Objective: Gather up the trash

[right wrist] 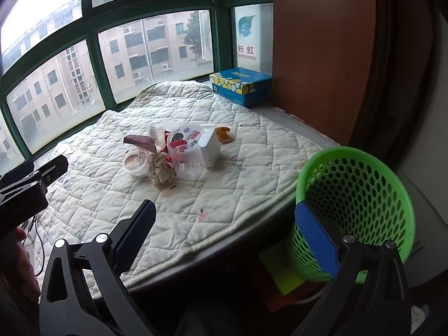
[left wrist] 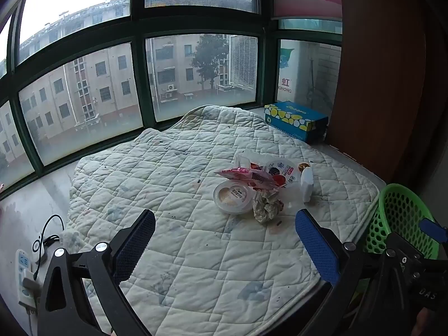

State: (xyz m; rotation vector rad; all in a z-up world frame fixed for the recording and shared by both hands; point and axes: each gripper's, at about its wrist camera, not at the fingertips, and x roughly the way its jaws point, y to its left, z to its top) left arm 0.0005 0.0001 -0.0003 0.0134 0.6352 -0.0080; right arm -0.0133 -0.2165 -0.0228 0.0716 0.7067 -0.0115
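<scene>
A heap of trash lies on a white quilted pad: a round lidded cup, a crumpled paper ball, a pink wrapper, a clear plastic cup with a printed lid and a small white carton. A green mesh basket stands off the pad's right edge. My left gripper hangs open just short of the heap. My right gripper is open too, over the pad's near edge beside the basket.
A blue tissue box sits at the back right against a brown wooden panel. Green-framed windows run along the far side. A power strip with a cable lies on the sill at the left.
</scene>
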